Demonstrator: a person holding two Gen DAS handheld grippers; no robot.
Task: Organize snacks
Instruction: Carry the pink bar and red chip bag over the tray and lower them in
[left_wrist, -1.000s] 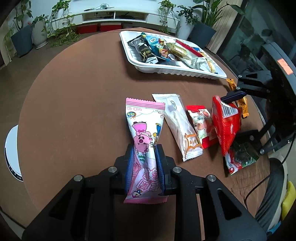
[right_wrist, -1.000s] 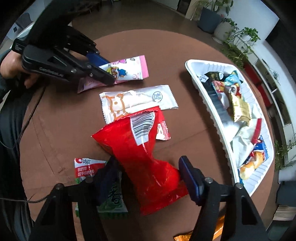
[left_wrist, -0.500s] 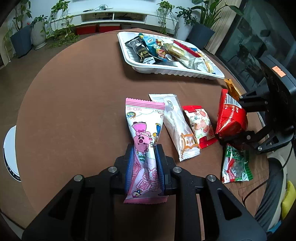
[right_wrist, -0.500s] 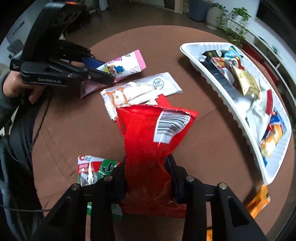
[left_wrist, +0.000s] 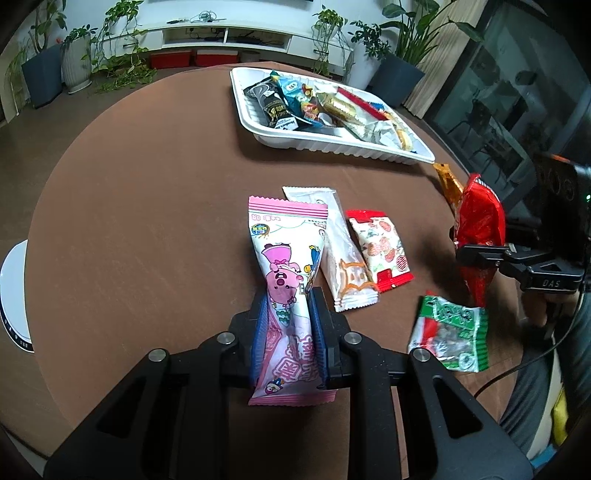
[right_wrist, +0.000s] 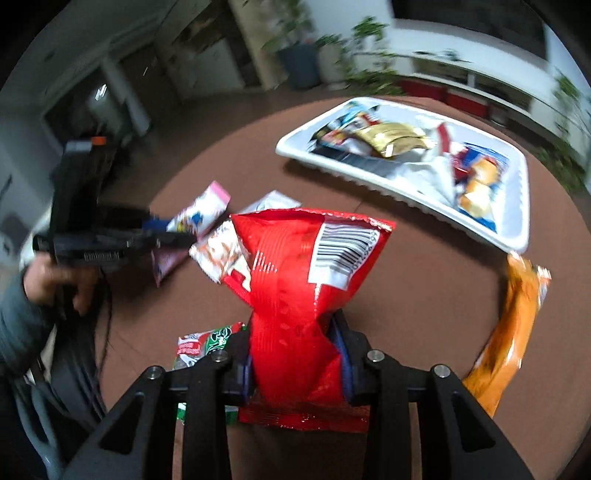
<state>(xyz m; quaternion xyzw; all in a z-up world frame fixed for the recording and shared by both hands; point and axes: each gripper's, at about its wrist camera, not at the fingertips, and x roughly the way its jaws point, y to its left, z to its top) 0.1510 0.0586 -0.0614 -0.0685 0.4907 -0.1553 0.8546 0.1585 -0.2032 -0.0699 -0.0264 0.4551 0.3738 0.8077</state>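
My left gripper (left_wrist: 286, 325) is shut on a pink cartoon snack packet (left_wrist: 286, 258) and holds it just above the brown round table. My right gripper (right_wrist: 297, 354) is shut on a red snack bag (right_wrist: 306, 273), lifted above the table; the bag also shows at the right of the left wrist view (left_wrist: 480, 229). A white tray (left_wrist: 332, 142) filled with several snacks sits at the far side of the table and shows in the right wrist view (right_wrist: 369, 173).
On the table lie a white packet (left_wrist: 340, 251), a red-and-white strawberry packet (left_wrist: 380, 247), a green packet (left_wrist: 450, 332) and an orange packet (right_wrist: 513, 317). The table's edge (left_wrist: 37, 229) curves round the left. Plants and a white shelf stand behind.
My right gripper closed on the red bag, lifted it off the table and swung toward the tray. My left gripper kept its hold on the pink packet, nearly still.
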